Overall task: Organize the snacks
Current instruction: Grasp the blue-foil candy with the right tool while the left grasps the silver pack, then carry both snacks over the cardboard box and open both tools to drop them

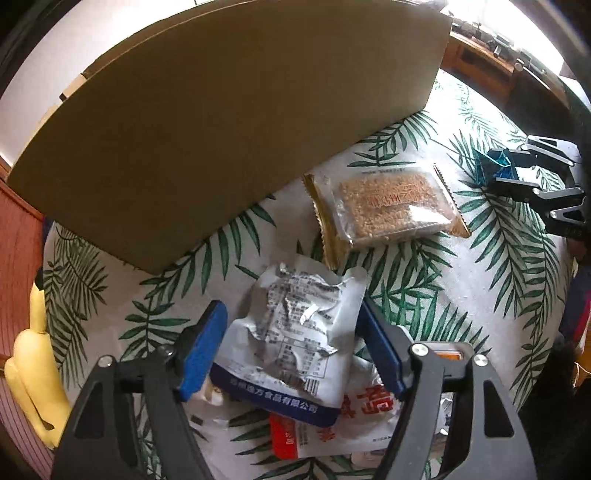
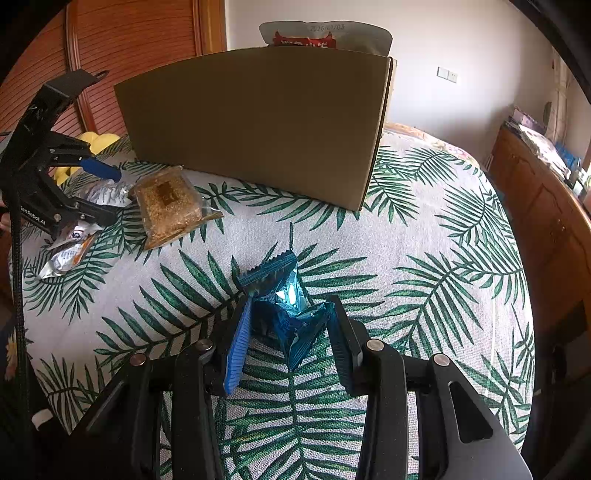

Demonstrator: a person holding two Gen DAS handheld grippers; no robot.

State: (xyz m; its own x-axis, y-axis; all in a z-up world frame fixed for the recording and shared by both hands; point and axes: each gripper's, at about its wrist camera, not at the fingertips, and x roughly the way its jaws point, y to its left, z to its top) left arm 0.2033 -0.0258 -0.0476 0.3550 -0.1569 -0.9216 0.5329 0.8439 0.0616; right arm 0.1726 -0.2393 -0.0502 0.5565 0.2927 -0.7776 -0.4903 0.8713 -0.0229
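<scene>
A crumpled silver pouch (image 1: pixel 291 332) lies on the leaf-print bed cover between the blue pads of my left gripper (image 1: pixel 291 310). The jaws stand open around it, the pads close at its sides. It rests on a red-and-white pouch (image 1: pixel 354 417). Just beyond lies a clear pack of brown grain bar (image 1: pixel 388 206), also seen from the right wrist (image 2: pixel 170 210). My right gripper (image 2: pixel 291 306) is shut on a crumpled blue snack packet (image 2: pixel 284 291) low over the cover. A tall cardboard box (image 2: pixel 258 125) stands behind, with a red-and-white bag (image 2: pixel 325 35) sticking out of its top.
A yellow plush toy (image 1: pixel 37 369) lies at the bed's left edge beside a slatted wooden door (image 2: pixel 129 48). A small silver-and-orange sachet (image 2: pixel 66 251) lies under the left gripper (image 2: pixel 114 194). A wooden cabinet (image 2: pixel 535 192) runs along the right.
</scene>
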